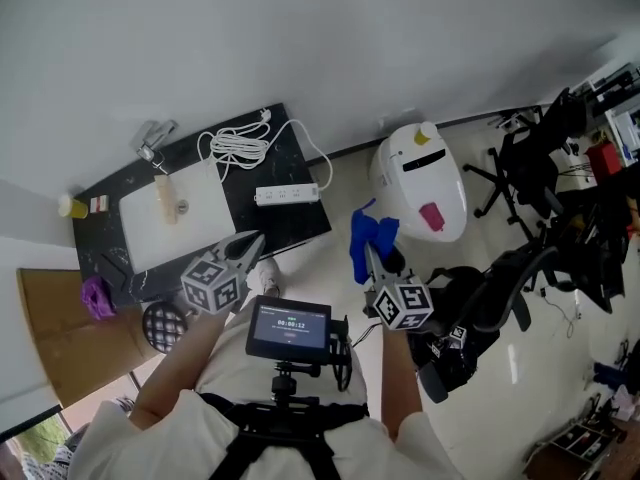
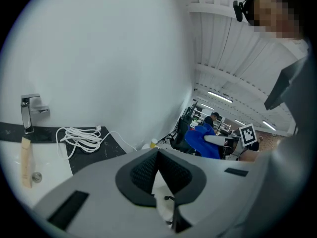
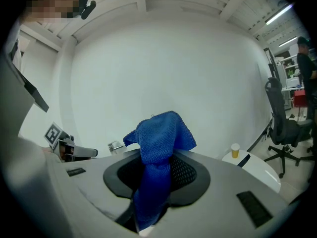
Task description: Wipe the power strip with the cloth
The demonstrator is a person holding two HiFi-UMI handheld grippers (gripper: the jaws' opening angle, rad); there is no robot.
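Observation:
A white power strip (image 1: 288,195) lies on the black countertop (image 1: 285,226), right of the sink, its white cord coiled (image 1: 240,146) behind it. My right gripper (image 1: 366,240) hovers off the counter's right edge, above the floor, shut on a blue cloth (image 1: 372,236) that bunches up between its jaws (image 3: 161,138). My left gripper (image 1: 253,240) hangs over the counter's front edge, short of the strip, its jaws closed with nothing in them (image 2: 158,155). The left gripper view shows the coiled cord (image 2: 81,138) and the blue cloth (image 2: 200,138), not the strip.
A white sink (image 1: 200,223) with a faucet (image 1: 152,140) fills the counter's left part; a pale tube (image 1: 165,198) lies in it. A white rounded bin (image 1: 420,178) stands on the floor to the right, office chairs (image 1: 530,158) beyond it. A small screen (image 1: 290,330) sits at the person's chest.

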